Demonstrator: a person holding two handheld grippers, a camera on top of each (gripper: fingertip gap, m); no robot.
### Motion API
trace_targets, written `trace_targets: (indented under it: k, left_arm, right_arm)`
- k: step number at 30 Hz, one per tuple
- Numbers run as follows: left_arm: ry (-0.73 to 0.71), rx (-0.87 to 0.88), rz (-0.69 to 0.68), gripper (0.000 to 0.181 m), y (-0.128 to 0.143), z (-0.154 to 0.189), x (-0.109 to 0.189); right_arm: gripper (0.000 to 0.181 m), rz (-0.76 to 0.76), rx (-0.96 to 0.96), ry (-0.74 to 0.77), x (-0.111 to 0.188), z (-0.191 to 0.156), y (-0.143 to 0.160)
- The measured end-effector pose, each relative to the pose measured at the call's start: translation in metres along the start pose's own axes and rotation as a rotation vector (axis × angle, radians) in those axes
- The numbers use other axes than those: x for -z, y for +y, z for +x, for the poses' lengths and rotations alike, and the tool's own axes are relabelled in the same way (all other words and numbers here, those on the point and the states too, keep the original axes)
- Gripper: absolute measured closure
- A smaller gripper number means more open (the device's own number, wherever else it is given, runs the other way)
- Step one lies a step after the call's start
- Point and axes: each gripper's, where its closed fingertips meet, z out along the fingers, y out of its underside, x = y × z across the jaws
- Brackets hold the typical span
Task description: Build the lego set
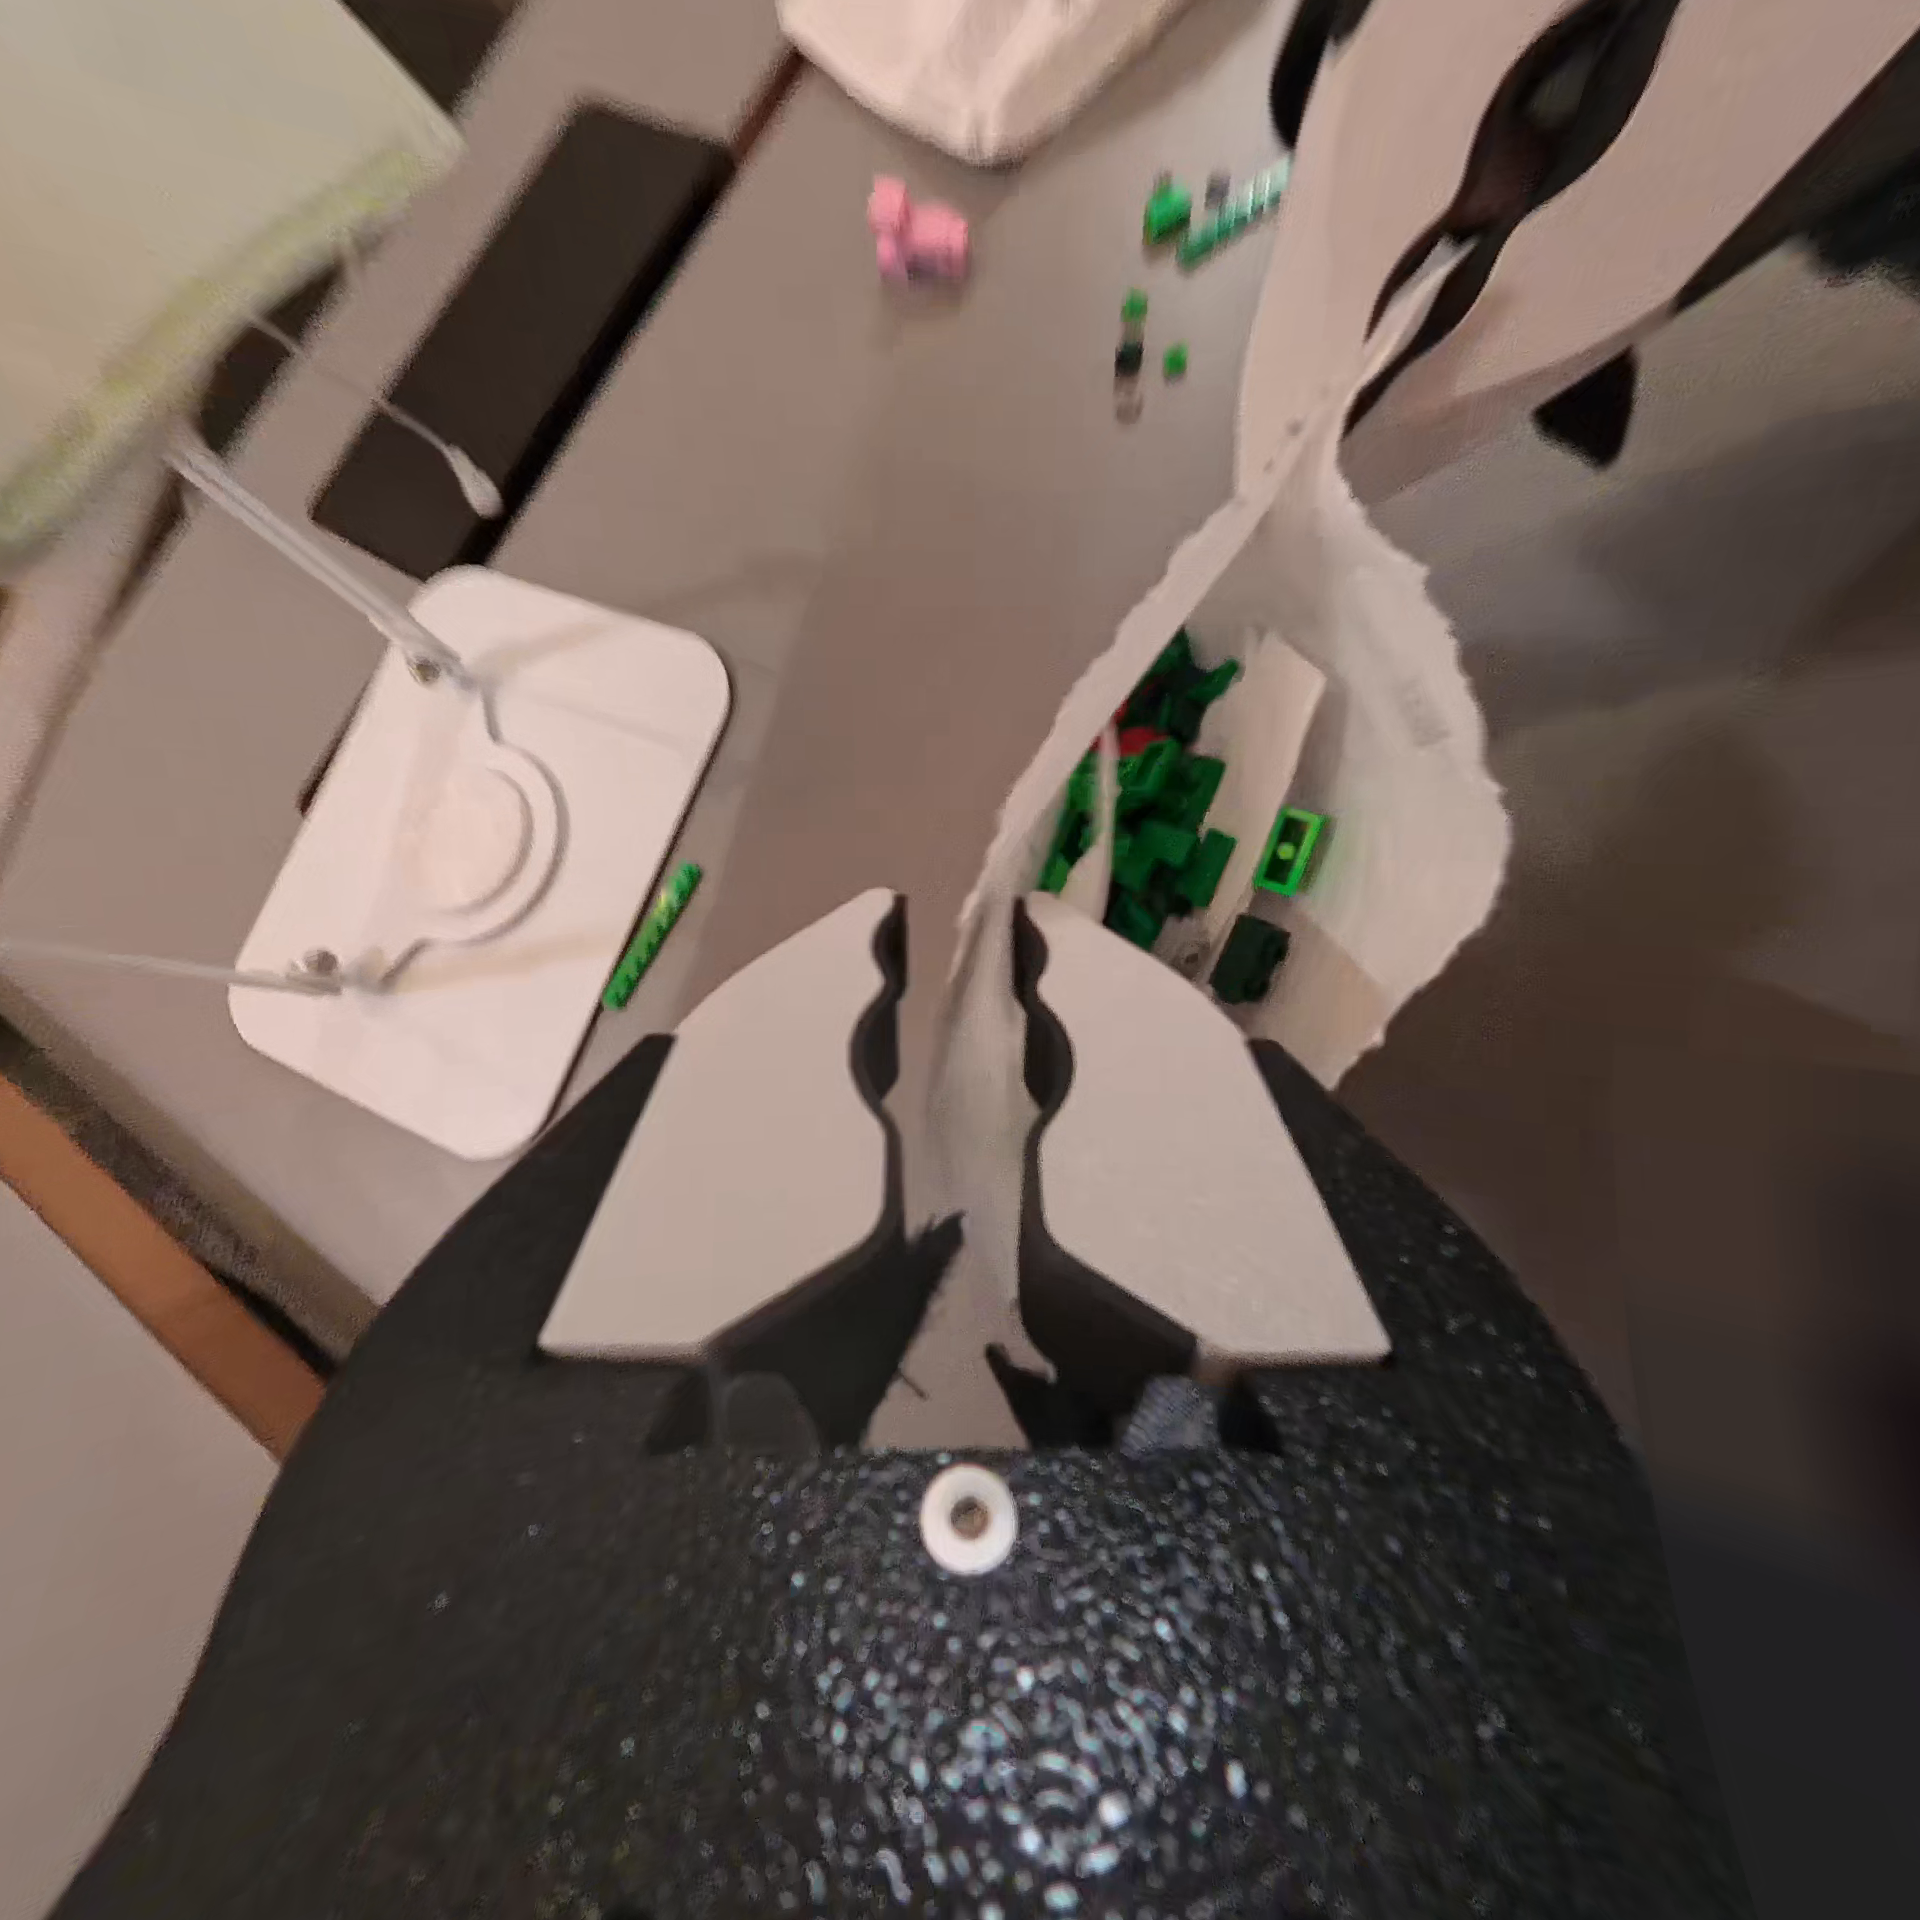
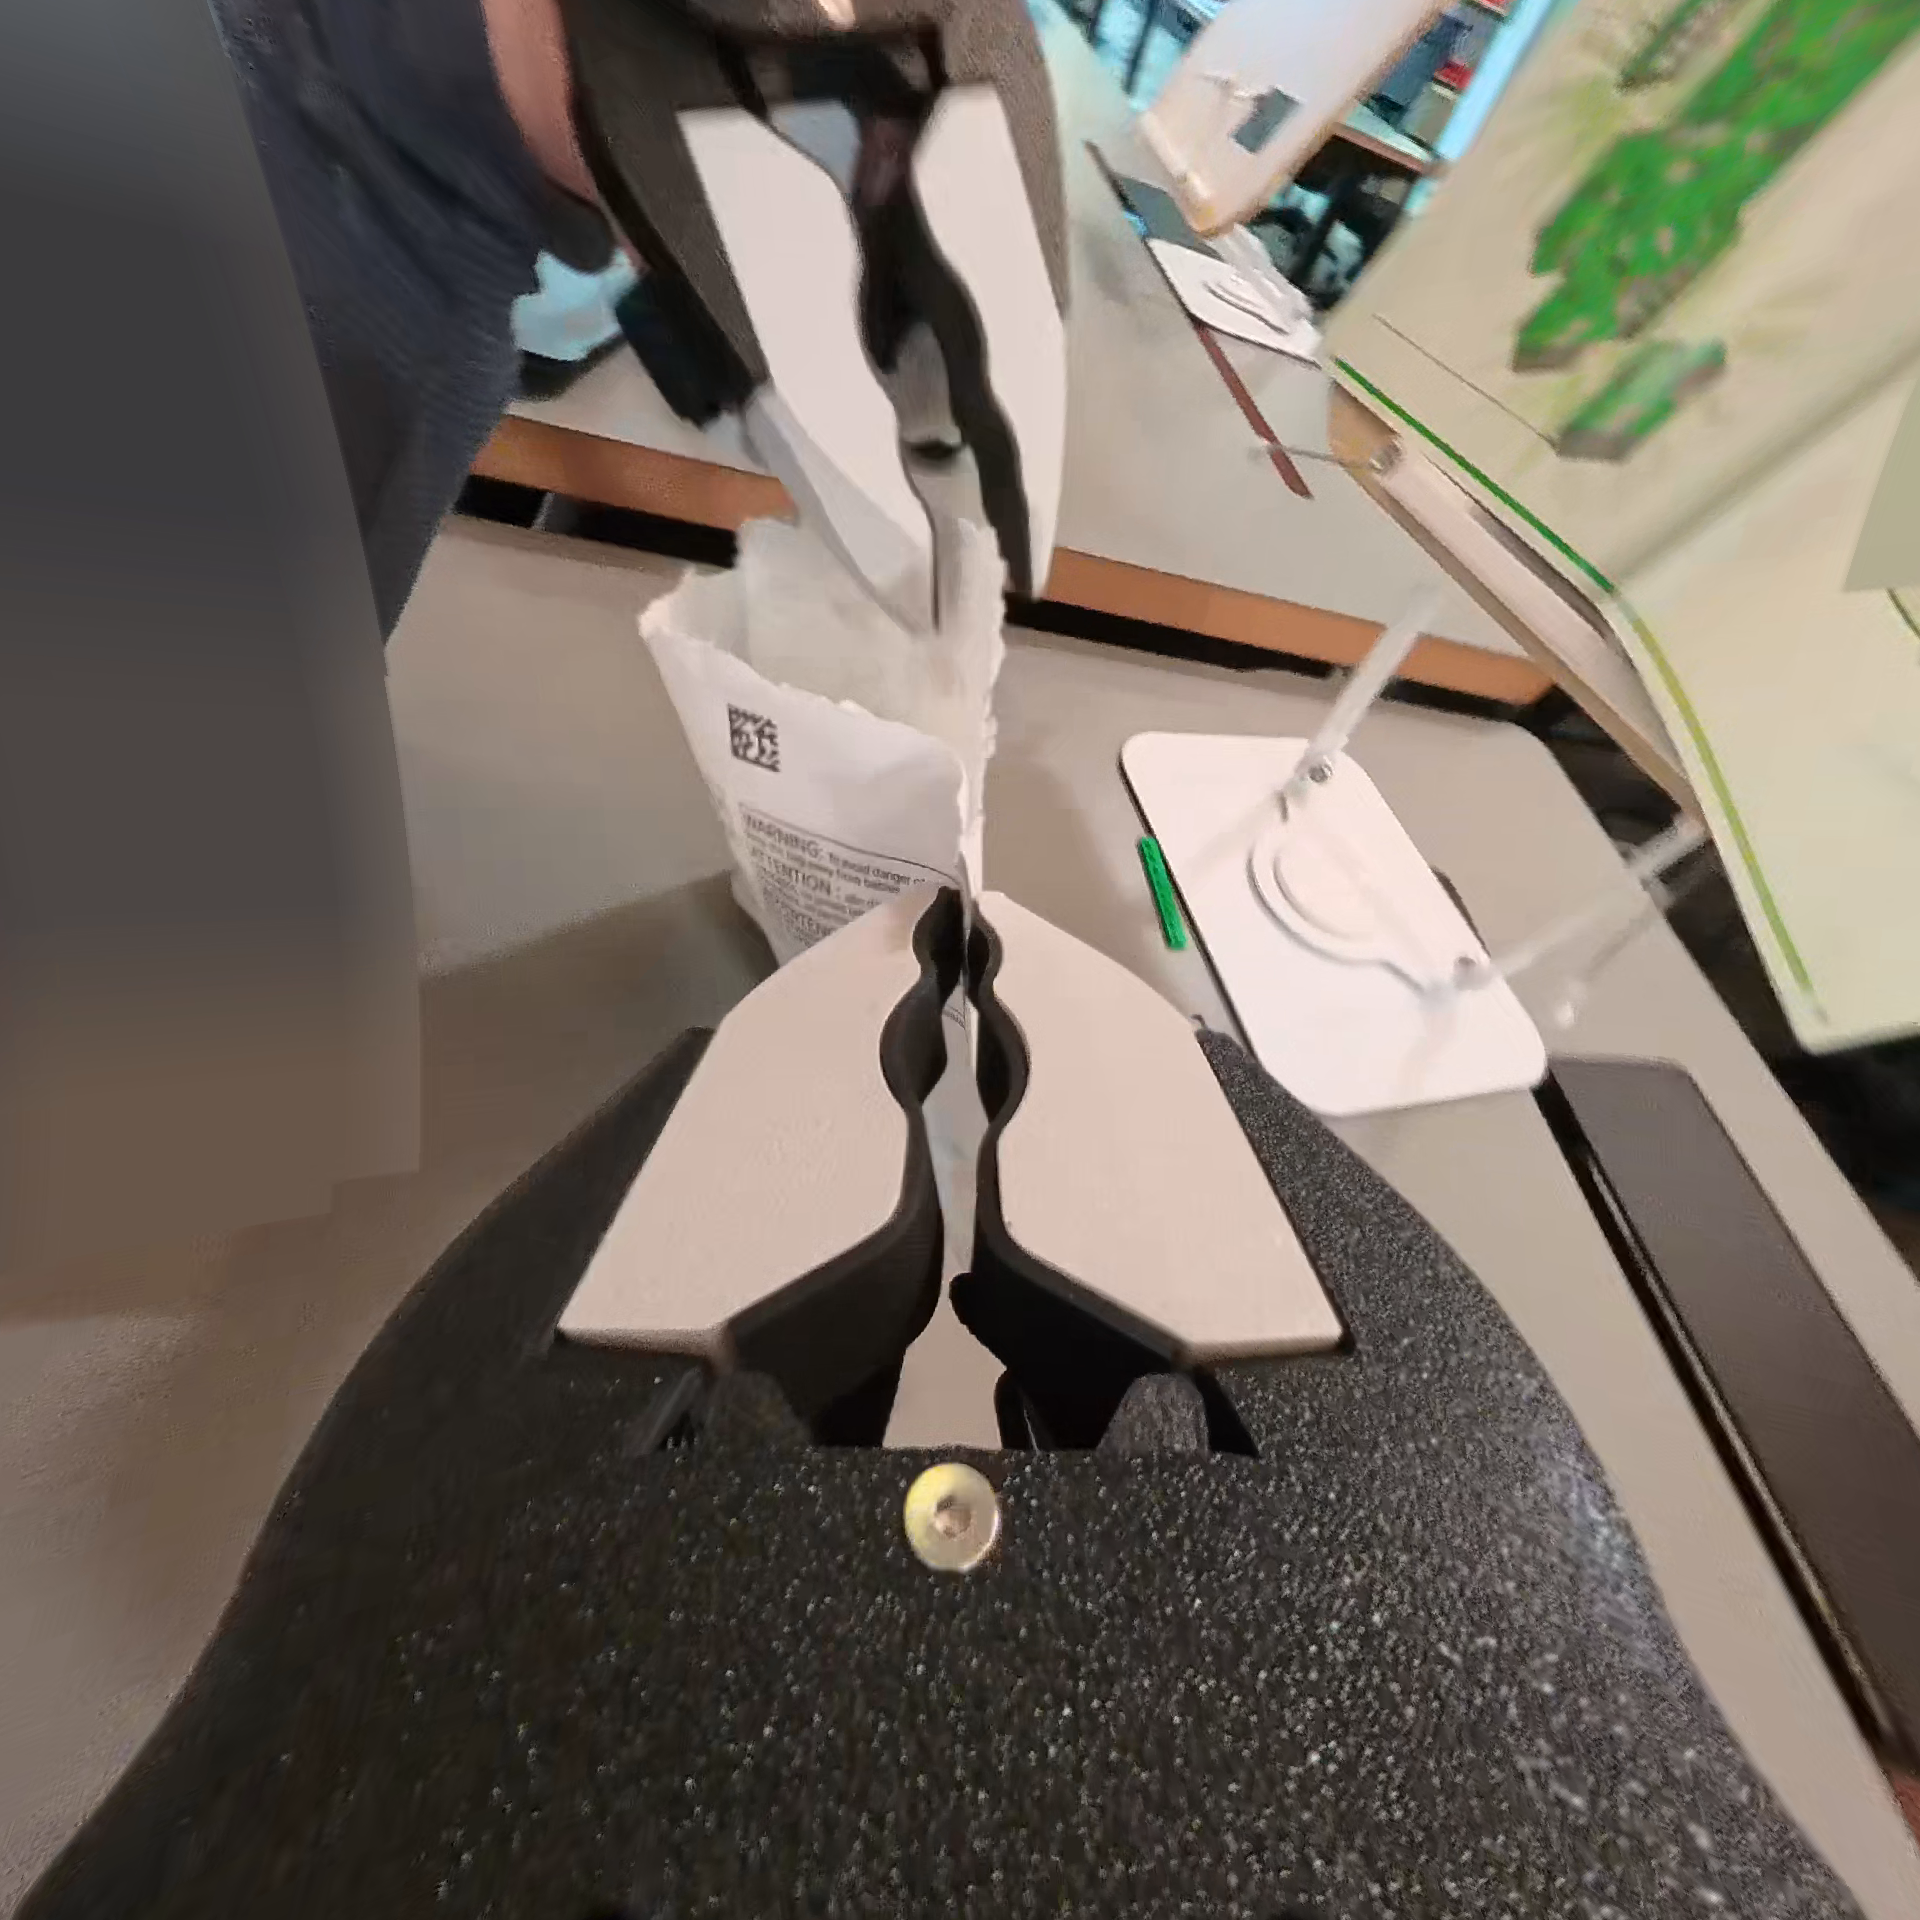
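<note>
A torn-open white paper bag hangs between my two grippers above the grey table. Inside it lie several green and dark green Lego pieces. My left gripper is shut on one torn edge of the bag. My right gripper is shut on the other edge of the bag. The right gripper also shows in the left wrist view at the upper right. The left gripper shows in the right wrist view, pinching the bag's top from above.
Pink bricks and loose green pieces lie farther off on the table. A long green plate lies beside the white stand base, which carries the instruction booklet. A black pad lies beyond. A person's torso is at the left. My hands' fingertips stand some 9 cm from each other.
</note>
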Motion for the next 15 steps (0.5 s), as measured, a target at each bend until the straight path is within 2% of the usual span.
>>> trace_targets:
  k: [3, 5, 7, 11, 13, 15]
  left_arm:
    - [-0.033, 0.065, 0.193, 0.137, -0.022, -0.011, 0.02]
    - [0.024, 0.093, 0.282, 0.117, -0.028, -0.007, 0.03]
    - [0.106, 0.121, 0.3, 0.101, -0.025, 0.001, 0.03]
    - [0.254, 0.138, 0.154, 0.088, -0.008, 0.018, 0.0]
    - [0.325, 0.103, 0.054, 0.09, -0.001, 0.03, -0.021]
    - [0.39, 0.022, -0.044, 0.1, 0.003, 0.043, -0.045]
  right_arm:
    - [0.181, -0.003, -0.103, 0.061, 0.021, 0.008, 0.01]
    - [0.181, 0.009, -0.178, 0.088, 0.037, 0.012, 0.014]
    - [0.181, 0.026, -0.216, 0.104, 0.051, 0.013, 0.018]
    - [0.181, 0.039, -0.262, 0.156, 0.073, 0.012, 0.03]
    - [0.181, 0.056, -0.291, 0.172, 0.081, 0.011, 0.036]
    - [0.181, 0.072, -0.307, 0.182, 0.086, 0.009, 0.04]
